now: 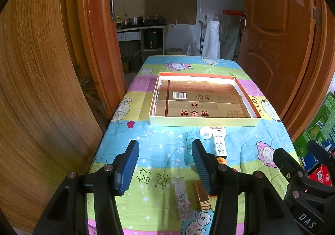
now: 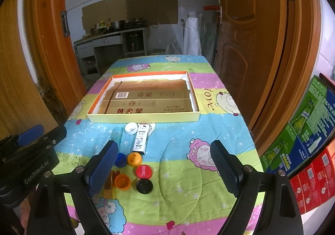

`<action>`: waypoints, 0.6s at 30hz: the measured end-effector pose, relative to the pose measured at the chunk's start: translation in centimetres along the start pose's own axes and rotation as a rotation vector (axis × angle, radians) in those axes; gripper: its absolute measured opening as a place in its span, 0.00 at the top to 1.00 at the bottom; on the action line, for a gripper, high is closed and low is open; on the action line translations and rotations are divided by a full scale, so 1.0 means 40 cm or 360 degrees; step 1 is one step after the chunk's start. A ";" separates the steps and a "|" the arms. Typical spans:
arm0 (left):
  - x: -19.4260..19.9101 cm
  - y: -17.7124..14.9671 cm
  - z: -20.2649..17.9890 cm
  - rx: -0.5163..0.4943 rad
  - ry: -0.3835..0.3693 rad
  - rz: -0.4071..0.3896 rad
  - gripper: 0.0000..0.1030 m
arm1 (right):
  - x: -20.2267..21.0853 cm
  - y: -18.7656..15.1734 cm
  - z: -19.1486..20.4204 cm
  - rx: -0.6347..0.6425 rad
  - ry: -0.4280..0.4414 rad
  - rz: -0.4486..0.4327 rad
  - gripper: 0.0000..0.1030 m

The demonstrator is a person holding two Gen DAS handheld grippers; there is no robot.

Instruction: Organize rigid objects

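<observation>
Both the left gripper point(image 1: 165, 163) and right gripper point(image 2: 164, 163) hang spread wide, holding nothing; nearest, bottle caps point(image 2: 144, 185) cluster tightly, so a careless grab could scatter them; beyond, the tray point(image 2: 144, 118) waits unfilled

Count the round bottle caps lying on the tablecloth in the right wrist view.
6: white cap beside the Hello Kitty box; blue, partly behind the tongs finger; yellow; red; orange; black. More may be hidden behind that finger.
</observation>
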State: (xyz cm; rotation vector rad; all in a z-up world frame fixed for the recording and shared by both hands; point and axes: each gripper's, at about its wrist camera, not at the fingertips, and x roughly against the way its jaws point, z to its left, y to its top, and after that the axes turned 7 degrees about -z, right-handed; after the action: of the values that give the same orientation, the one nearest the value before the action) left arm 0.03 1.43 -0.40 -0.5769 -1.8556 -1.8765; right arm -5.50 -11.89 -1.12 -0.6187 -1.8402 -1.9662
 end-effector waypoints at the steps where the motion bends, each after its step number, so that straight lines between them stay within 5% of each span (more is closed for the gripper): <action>1: 0.000 -0.001 0.000 0.0000 0.0002 0.0000 0.49 | 0.000 0.000 0.000 0.0000 -0.0001 -0.0001 0.12; 18: -0.011 -0.004 0.008 0.0008 0.0007 0.0014 0.49 | -0.002 -0.002 -0.008 -0.0026 0.0006 0.0011 0.12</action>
State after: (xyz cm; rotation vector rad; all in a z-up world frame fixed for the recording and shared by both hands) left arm 0.30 1.77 -0.78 -0.5779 -1.8516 -1.8656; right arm -5.51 -12.18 -1.24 -0.6249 -1.8194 -1.9784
